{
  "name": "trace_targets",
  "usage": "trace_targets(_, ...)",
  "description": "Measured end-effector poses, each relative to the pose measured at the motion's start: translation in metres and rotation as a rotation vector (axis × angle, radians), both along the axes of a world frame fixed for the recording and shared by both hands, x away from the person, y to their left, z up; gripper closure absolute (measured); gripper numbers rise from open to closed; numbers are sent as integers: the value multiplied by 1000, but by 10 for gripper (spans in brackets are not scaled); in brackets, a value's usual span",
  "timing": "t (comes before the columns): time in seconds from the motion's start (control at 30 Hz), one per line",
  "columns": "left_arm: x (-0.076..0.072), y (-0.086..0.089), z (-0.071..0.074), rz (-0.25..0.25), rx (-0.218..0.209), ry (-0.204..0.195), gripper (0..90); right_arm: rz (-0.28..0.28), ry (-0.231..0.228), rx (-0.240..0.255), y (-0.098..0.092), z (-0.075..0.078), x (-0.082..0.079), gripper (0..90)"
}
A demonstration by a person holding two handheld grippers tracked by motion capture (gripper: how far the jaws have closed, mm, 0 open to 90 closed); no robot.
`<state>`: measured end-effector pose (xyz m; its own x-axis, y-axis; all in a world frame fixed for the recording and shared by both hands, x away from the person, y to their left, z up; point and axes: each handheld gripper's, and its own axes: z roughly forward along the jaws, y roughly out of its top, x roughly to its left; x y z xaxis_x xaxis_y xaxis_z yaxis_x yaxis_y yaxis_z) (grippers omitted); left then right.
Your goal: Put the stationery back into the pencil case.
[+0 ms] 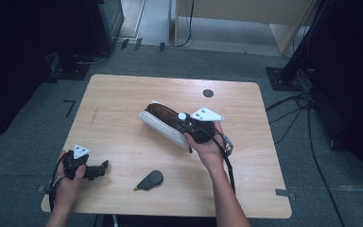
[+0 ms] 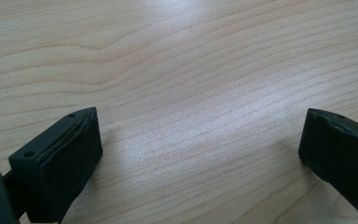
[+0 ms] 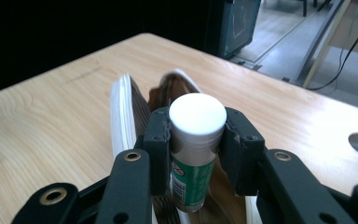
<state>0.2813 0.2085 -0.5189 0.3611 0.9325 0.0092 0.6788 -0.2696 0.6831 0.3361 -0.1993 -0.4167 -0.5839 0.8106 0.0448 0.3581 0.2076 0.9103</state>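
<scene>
A small cylindrical bottle with a flat white cap and a green label (image 3: 196, 140) sits clamped between the fingers (image 3: 157, 140) of the right gripper (image 3: 196, 144), one black pad pressing on each side just under the cap. In the right gripper view it stands upright in the middle of the frame, directly in front of a brown shoe with a thick white sole (image 3: 123, 116). In the high view that shoe (image 1: 163, 120) lies near the centre of the light wooden worktop (image 1: 123, 94), tilted onto its side with the sole facing lower left, and the right gripper (image 1: 189, 124) is right over its opening, the cap a small white dot at the shoe's mouth.

The work in hand looks like putting the bottle into the shoe. The grip is high on the bottle, close to the cap, so the body could swing or slip out if it knocks the shoe's collar. The shoe rests unsupported on its side; a push from the bottle may roll or slide it away. If let go too early, the bottle could tip out of the opening onto the worktop.

At lower left of the high view the left gripper (image 1: 101, 168) rests on the worktop, its fingers (image 2: 65, 158) spread wide over bare wood. A dark teardrop-shaped object (image 1: 150, 180) lies low in the middle, well apart from the shoe.
</scene>
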Motion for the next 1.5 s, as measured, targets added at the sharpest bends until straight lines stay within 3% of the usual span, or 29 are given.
trace_targets(0.23,0,0,0,-1,1,1,0,33,33,-42,-9,-9,-2,655)
trace_targets(0.63,0,0,0,0,0,0,0,80,123,-109,-5,-31,7,655)
trace_targets(0.83,0,0,0,0,0,0,0,88,140,-91,-3,-35,14,656)
trace_targets(1.1,0,0,0,0,0,0,0,92,145,-114,11,-35,24,655)
trace_targets(1.5,0,0,0,0,-1,1,0,92,183,-99,24,-40,40,652)
